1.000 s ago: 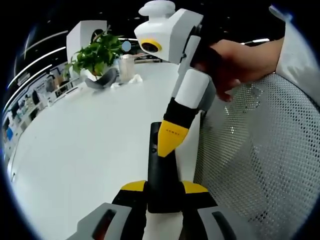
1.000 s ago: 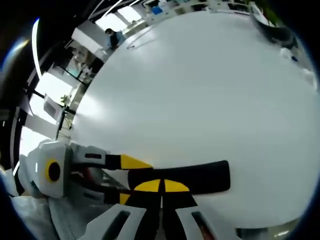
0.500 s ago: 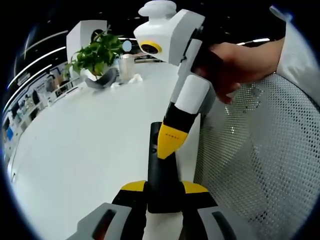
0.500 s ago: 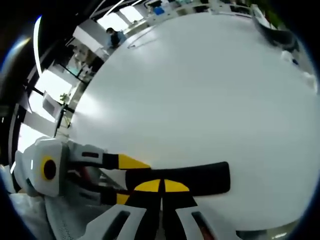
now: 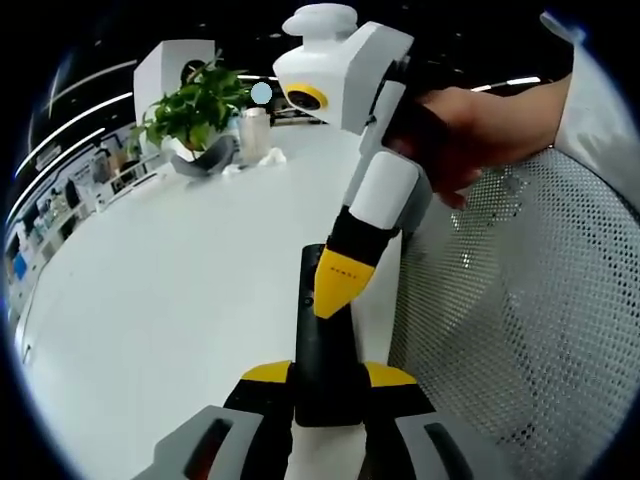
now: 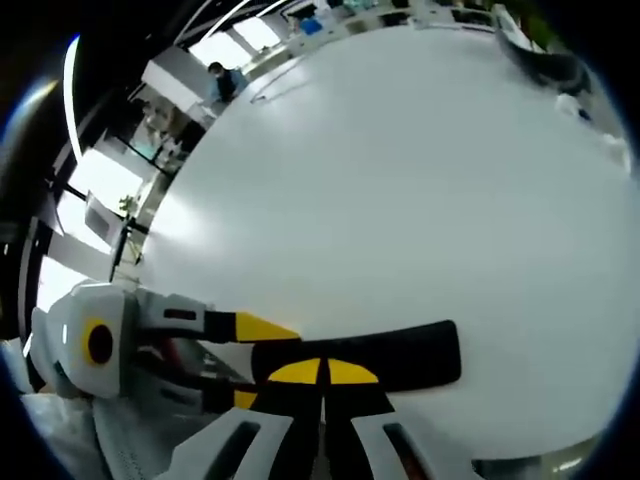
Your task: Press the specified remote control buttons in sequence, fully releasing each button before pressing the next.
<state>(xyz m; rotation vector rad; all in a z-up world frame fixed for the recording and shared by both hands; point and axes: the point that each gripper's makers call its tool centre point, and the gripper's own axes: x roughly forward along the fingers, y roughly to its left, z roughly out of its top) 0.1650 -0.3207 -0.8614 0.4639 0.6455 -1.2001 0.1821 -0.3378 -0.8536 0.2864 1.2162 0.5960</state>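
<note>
Two yellow-tipped jaws of the left gripper [image 5: 328, 378] pinch the near end of the black remote control [image 5: 322, 345], which lies on the white table [image 5: 170, 290] at its edge and points away from the camera in the left gripper view. Right gripper [image 5: 336, 285] comes down from above onto the remote's far half, yellow tips pressed together into one point touching the remote's top face; exact button hidden under the tip. A person's hand [image 5: 470, 125] grips that tool's handle, up and right of the remote. White mesh chair [image 5: 520, 320] sits right beside the remote, off the table edge. Potted plant [image 5: 195, 115] and a small bottle [image 5: 255, 130] stand far beyond the remote at the table's far side. In the right gripper view, right gripper [image 6: 323, 372] has both jaws closed flat together, tips resting on the remote control [image 6: 385, 352], which runs sideways across them. Left gripper [image 6: 245, 360] reaches in from the left, its two yellow fingers clamped over the remote's left end. White table [image 6: 400, 190] spreads beyond the remote.
</note>
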